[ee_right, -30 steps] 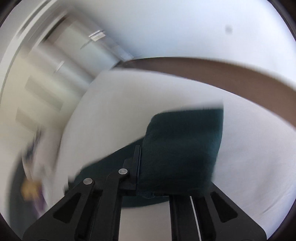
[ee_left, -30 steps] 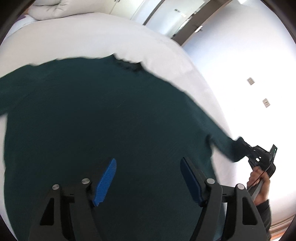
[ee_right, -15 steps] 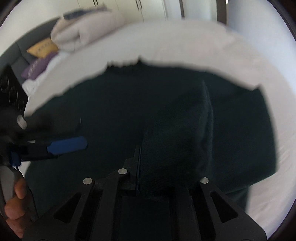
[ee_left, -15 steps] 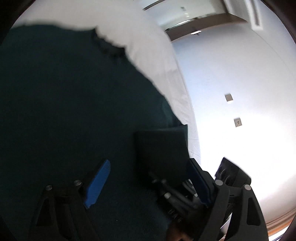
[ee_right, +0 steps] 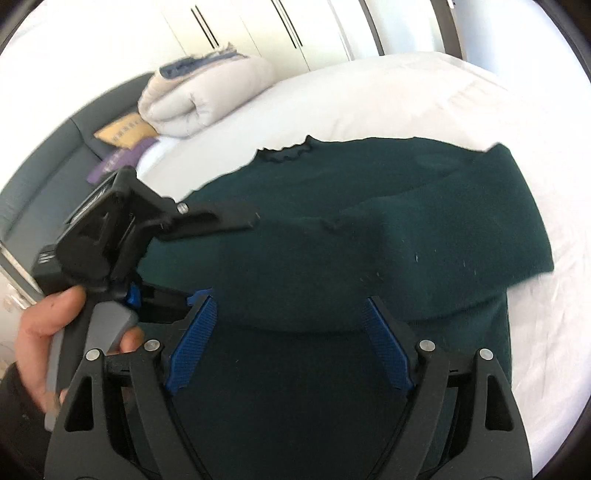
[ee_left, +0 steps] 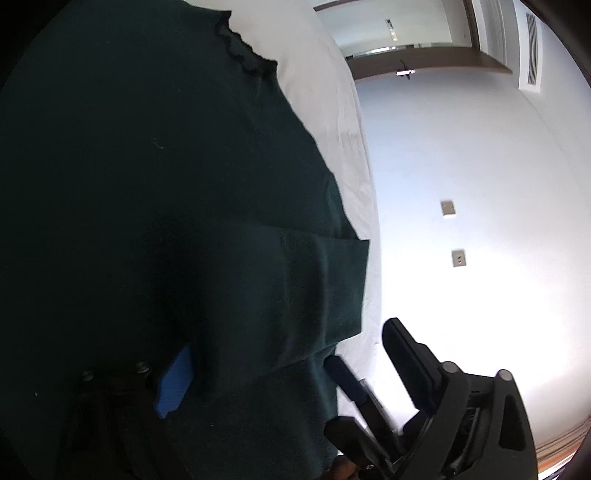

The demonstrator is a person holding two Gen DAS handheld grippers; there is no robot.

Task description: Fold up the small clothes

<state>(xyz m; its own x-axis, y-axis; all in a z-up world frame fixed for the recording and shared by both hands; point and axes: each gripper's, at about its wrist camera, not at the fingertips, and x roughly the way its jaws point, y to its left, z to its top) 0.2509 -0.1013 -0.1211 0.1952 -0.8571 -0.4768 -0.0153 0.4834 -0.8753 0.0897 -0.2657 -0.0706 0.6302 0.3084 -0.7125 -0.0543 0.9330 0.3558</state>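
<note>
A dark green sweater (ee_right: 332,254) with a frilled neckline (ee_right: 286,151) lies flat on the white bed (ee_right: 406,99). Its right sleeve (ee_right: 461,206) is folded across the body. The sweater also fills the left wrist view (ee_left: 147,184), with the folded sleeve (ee_left: 295,291) lying over it. My right gripper (ee_right: 291,339) is open and empty just above the sweater's lower part. My left gripper (ee_left: 284,373) is open low over the sweater; the sleeve partly hides its left blue pad (ee_left: 173,387). It also shows in the right wrist view (ee_right: 207,221), held by a hand.
A rolled white duvet (ee_right: 199,96) and yellow and purple cushions (ee_right: 122,144) lie at the bed's far left by a grey headboard. White wardrobe doors (ee_right: 258,29) stand behind. A white wall with sockets (ee_left: 458,258) is beside the bed's right edge.
My right gripper carried the sleeve across the sweater's body, let it go and opened. The left gripper moved lower and closer over the sweater.
</note>
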